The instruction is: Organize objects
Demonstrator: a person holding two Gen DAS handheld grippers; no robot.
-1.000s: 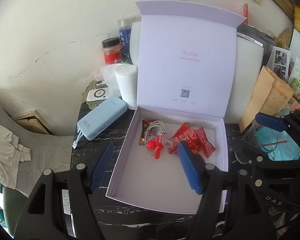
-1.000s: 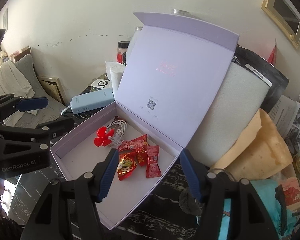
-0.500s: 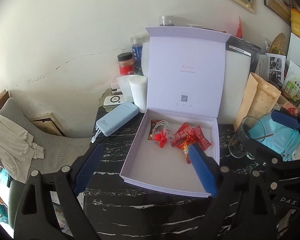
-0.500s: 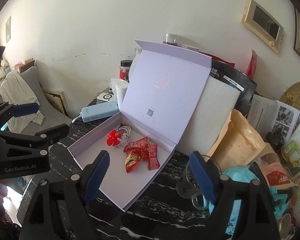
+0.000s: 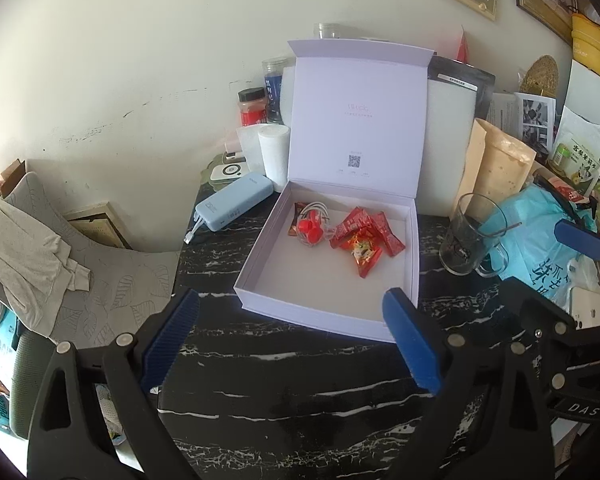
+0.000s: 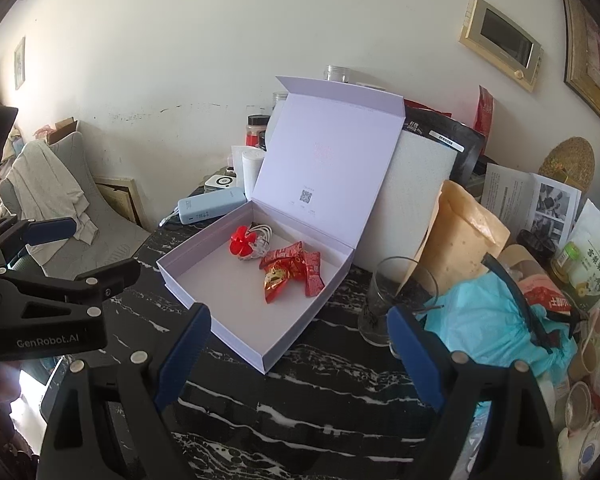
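While both grippers hang above the near edge of the black marble table (image 5: 300, 380), their blue-padded jaws are spreading wider and nothing lies between them. The left gripper (image 5: 292, 344) has its fingers (image 5: 170, 338) splayed well apart over bare stone, touching nothing; the right gripper (image 6: 298, 354) is likewise wide and empty, one of its fingers (image 6: 414, 354) just in front of a glass mug (image 6: 396, 300). Ahead of them, in the middle of the table, stands the lilac box (image 5: 320, 308) with its lid (image 5: 356, 120) propped upright against a white foam block (image 6: 416, 208) behind. Inside, toward the back wall of the box, lie red candy packets (image 5: 366, 236) in a loose heap and, just beside them, a little red fan with a coiled white cable (image 5: 314, 226). At the far left corner of the table a pale blue power bank (image 5: 234, 208) lies flat beside the box, with a white paper roll (image 5: 274, 156) and some jars (image 5: 254, 106) behind it. To the right of the box the mug stands close, crowded by a tan paper bag (image 5: 496, 172) and a turquoise plastic bag (image 6: 496, 320) along the right edge.
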